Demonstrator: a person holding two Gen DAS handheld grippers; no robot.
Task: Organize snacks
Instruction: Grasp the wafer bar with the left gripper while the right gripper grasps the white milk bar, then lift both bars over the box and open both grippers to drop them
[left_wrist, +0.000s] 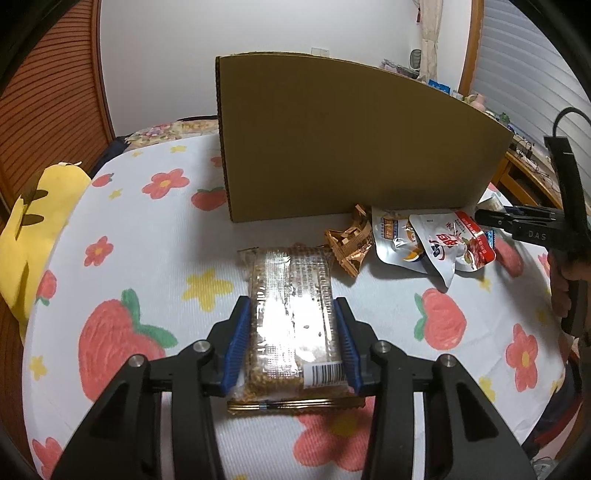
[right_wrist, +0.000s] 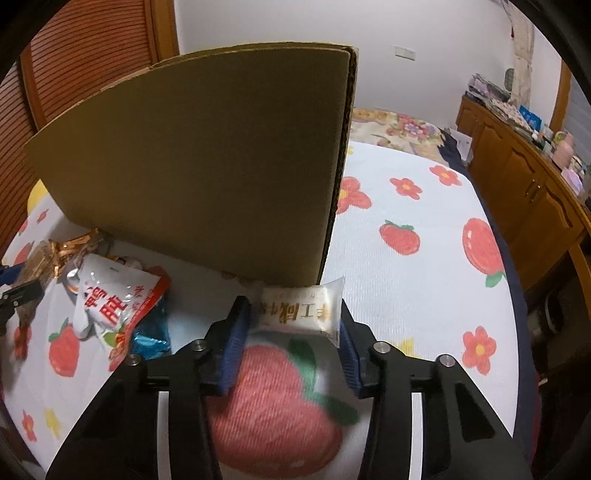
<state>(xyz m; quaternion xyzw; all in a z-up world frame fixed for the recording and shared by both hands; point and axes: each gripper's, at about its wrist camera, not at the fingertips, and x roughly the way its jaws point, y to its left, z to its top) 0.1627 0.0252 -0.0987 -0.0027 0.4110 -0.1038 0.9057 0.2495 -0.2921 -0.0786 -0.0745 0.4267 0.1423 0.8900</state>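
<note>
left tongs (left_wrist: 291, 332): clenched on the bar (left_wrist: 291, 306), blue pads (left_wrist: 236, 343) pressing both long sides of the clear wrapper.
bar: a long grain snack lying lengthwise on the bed (left_wrist: 147, 258), barcode end nearest the camera, far end toward the box (left_wrist: 351, 140).
right tongs (right_wrist: 291, 332): clenched on the candy (right_wrist: 299, 314), one pad (right_wrist: 232, 343) at each end of it; seen in the left view at the right edge (left_wrist: 495, 218).
candy: a small white pillow pack with gold print, held crosswise just in front of the box's (right_wrist: 207, 162) lower corner, above the bed (right_wrist: 406, 288).
box: brown cardboard, standing upright on the flowered sheet, its plain wall facing both cameras.
pile: a gold wrapper (left_wrist: 351, 243), two silver pouches (left_wrist: 443, 247) and a blue packet (right_wrist: 151, 332), heaped on the bed at the foot of the box, between the two tongs.
plush (left_wrist: 33, 236): yellow, at the bed's left edge.
</note>
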